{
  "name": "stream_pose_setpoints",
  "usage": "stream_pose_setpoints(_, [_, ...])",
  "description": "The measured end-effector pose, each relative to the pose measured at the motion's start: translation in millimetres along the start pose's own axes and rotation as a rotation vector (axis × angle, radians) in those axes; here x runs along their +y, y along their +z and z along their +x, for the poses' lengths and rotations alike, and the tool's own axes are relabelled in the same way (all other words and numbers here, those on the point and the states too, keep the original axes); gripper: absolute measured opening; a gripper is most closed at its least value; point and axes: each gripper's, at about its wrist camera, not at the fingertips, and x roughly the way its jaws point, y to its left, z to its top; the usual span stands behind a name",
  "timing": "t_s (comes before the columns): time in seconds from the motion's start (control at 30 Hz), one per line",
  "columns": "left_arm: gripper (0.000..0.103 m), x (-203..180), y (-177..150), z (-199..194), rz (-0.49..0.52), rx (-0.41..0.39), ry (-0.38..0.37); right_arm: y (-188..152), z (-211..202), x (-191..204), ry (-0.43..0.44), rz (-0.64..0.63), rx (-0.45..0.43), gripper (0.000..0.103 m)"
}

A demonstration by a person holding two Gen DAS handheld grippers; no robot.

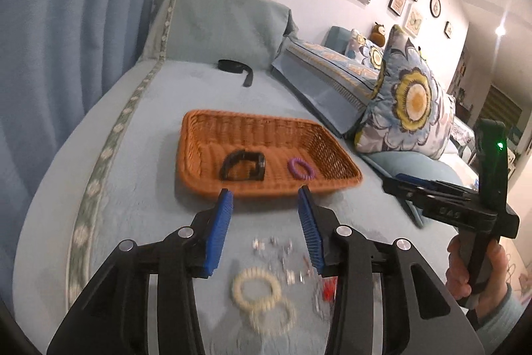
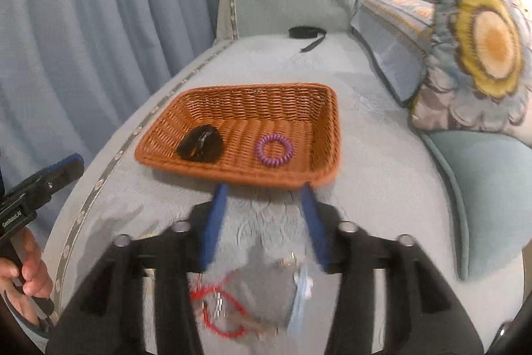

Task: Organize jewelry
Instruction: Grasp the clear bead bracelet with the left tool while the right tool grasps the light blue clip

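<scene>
An orange wicker basket [image 1: 199, 162] [image 2: 319, 128] sits on the blue sofa seat. Inside lie a black hair claw [image 1: 242, 167] [image 2: 201, 143] and a purple spiral hair tie [image 1: 301, 168] [image 2: 274, 150]. My left gripper [image 1: 266, 198] stands open just short of the basket's near rim, nothing between its blue pads. Below it lie cream spiral hair ties [image 1: 256, 288] and several small silver pieces [image 1: 282, 255]. My right gripper [image 2: 264, 193] is open too, empty, near the basket's front edge. Under it lie a red cord [image 2: 226, 315] and a pale blue piece [image 2: 301, 298], blurred.
A black strap [image 1: 236, 69] [image 2: 307, 35] lies at the far end of the seat by the armrest. A flowered cushion [image 1: 409, 102] [image 2: 478, 55] leans against the backrest on the right. Blue curtains [image 1: 66, 22] hang to the left. A hand [image 1: 472, 268] holds the right gripper's handle.
</scene>
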Motion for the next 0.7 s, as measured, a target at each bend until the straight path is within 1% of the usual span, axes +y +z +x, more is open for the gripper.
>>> stream_pose_setpoints(0.03, [0.043, 1.0, -6.2, -5.7, -0.01, -0.002, -0.001, -8.5, -5.1, -1.0, 0.003, 0.006, -0.007, 0.049])
stream_pose_setpoints(0.13, [0.044, 3.3, -27.5, -20.0, -0.043, 0.003, 0.002, -36.3, -13.1, -4.5, -0.017, 0.023, -0.006, 0.049])
stream_pose_setpoints(0.17, [0.046, 4.3, -36.2, -23.3, -0.056, 0.009, 0.004, -42.7, -14.0, -4.8, -0.023, 0.024, -0.005, 0.049])
stream_pose_setpoints(0.27, [0.047, 9.1, -56.1, -25.4, -0.087, 0.033, 0.001, -67.8, -14.4, -11.0, -0.06, 0.033, 0.01, 0.049])
stream_pose_setpoints(0.37, [0.047, 15.0, -76.0, -23.3, -0.117, 0.051, -0.002, -85.6, -11.6, -18.6, -0.061, 0.064, 0.027, 0.049])
stream_pose_setpoints(0.5, [0.047, 21.3, -95.8, -13.7, -0.159, 0.067, -0.033, -100.0, -6.0, -24.2, -0.085, 0.074, 0.043, 0.049])
stream_pose_setpoints(0.57, [0.047, 21.9, -101.1, -5.6, -0.166, 0.092, -0.032, -103.3, -2.7, -25.2, -0.093, 0.076, 0.051, 0.046])
stream_pose_setpoints(0.6, [0.047, 20.9, -102.5, -0.9, -0.165, 0.106, -0.031, -104.9, 0.6, -26.3, -0.095, 0.08, 0.06, 0.042])
stream_pose_setpoints(0.7, [0.047, 18.5, -106.3, 10.1, -0.177, 0.135, -0.042, -107.9, 8.1, -27.7, -0.092, 0.094, 0.082, 0.041])
